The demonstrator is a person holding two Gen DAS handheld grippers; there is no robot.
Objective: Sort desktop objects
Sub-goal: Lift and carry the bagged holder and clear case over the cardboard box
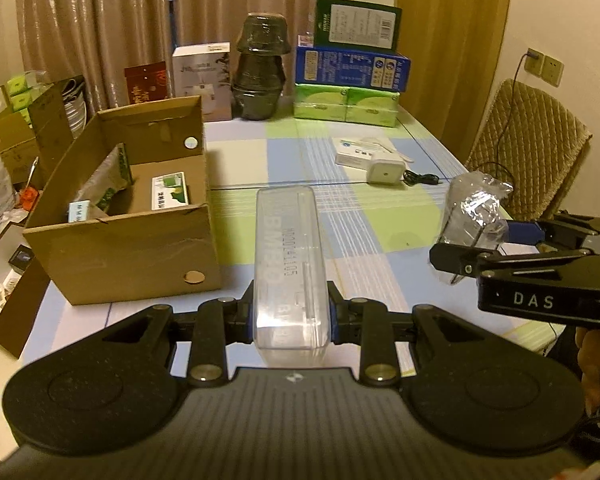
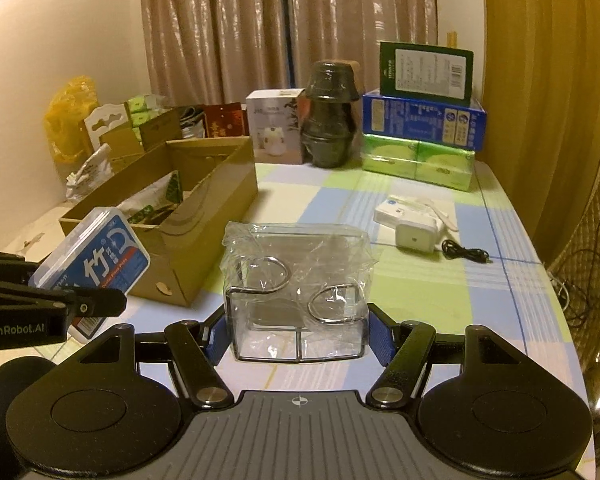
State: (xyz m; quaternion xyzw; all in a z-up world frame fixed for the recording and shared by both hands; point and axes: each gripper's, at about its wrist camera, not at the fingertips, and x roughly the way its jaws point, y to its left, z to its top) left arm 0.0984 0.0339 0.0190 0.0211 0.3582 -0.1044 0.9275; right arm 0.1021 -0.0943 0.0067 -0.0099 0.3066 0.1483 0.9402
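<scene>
Clear plastic case (image 1: 288, 264) pinched in left jaws, film-wrapped wire rack (image 2: 298, 292) in right jaws

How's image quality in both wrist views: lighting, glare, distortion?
Left wrist view: warm, dim yellow light; fisheye bends the table edges; black vignette in the corners; the clear plastic case in the left gripper looks soft and washed out. Right wrist view: same yellow cast; glare streaks on the plastic-wrapped wire rack and curtain; background slightly soft.

Glossy clear plastic case (image 1: 288, 264), matt cardboard box (image 1: 128, 236)
</scene>
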